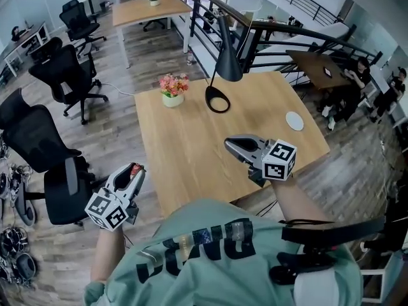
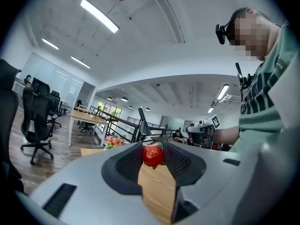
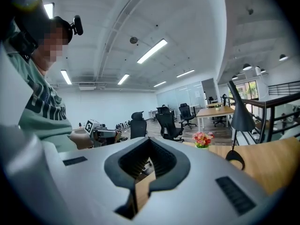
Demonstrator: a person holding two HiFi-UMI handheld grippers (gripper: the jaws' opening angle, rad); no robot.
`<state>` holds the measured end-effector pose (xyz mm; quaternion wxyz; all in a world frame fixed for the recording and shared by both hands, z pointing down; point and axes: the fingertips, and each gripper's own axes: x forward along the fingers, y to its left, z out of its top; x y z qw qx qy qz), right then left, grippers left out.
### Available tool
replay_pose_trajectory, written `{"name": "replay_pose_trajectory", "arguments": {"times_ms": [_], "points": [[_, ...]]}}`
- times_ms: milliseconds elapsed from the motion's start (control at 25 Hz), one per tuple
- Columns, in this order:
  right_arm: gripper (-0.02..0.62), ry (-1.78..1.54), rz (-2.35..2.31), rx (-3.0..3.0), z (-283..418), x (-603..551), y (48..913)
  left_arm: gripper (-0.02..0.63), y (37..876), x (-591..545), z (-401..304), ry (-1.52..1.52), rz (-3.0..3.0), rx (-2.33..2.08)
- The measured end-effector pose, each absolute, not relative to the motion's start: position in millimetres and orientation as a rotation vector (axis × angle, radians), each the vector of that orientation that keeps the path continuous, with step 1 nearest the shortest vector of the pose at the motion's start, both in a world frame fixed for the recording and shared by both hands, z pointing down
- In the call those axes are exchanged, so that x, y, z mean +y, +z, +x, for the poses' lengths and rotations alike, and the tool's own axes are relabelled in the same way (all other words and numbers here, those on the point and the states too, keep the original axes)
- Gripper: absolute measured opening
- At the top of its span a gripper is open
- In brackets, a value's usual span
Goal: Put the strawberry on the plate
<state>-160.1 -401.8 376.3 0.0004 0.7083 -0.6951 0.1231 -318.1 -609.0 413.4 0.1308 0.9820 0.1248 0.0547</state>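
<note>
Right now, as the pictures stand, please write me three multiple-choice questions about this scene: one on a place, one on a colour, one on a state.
1. Where is the plate?
A. near the right edge of the table
B. beside the flowers
C. on a chair

2. What colour is the lamp?
A. white
B. black
C. red

3. What is the state of the left tool?
A. open and empty
B. shut on the strawberry
C. shut on the flowers

Answers:
1 A: the plate lies on bare wood close to the right edge.
2 B: its shade and ring base are both black.
3 B: the left gripper view shows the red fruit pressed between the jaws.
</note>
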Motion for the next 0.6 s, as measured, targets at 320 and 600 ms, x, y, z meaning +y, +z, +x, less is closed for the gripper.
{"name": "replay_pose_trajectory", "arguments": {"times_ms": [320, 600], "points": [[0.006, 0.274, 2.297, -2.226, -134.2, -350.0, 355.1, 0.137, 390.2, -541.5, -291.2, 0.176, 2.897, 0.467], [0.006, 0.192, 2.372, -2.197, -88.0, -204.6, 358.9, 0.137, 369.5, -414.1, -225.0, 0.155, 2.890, 0.502]]}}
